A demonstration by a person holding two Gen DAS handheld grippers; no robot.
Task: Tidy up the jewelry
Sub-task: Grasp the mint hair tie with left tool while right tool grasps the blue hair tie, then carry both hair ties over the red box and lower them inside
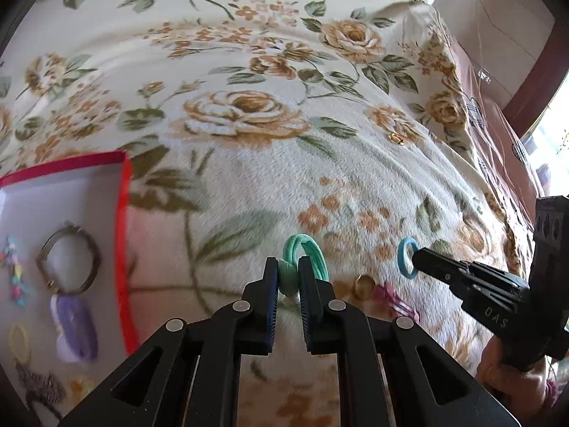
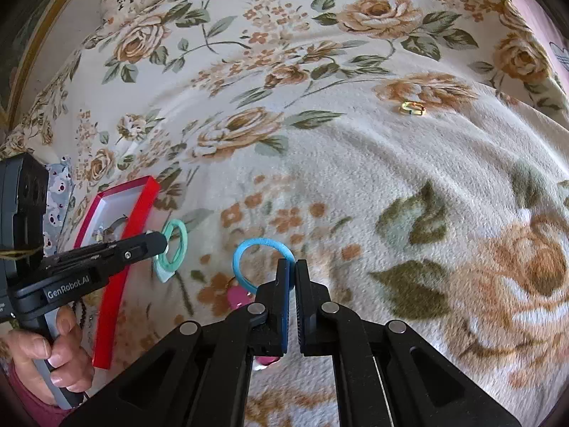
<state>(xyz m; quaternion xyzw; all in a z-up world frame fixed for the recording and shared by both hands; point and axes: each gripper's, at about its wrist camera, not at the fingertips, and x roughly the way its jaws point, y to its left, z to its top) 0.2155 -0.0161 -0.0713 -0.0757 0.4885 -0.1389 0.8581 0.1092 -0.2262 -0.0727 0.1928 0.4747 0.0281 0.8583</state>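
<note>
My left claw [image 1: 288, 277] pinches green hair tie [image 1: 306, 252], right claw [image 2: 292, 277] pinches blue hair tie [image 2: 249, 252]. Red tray [image 2: 117, 274] part filled; gold ring [image 2: 412, 108] far beyond it, pink piece [image 2: 237, 297] nearer, both left.

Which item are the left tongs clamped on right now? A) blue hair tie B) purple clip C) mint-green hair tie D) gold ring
C: in the left wrist view the left tongs pinch the mint-green hair tie between their fingers, while the right tongs grip the blue hair tie.
</note>
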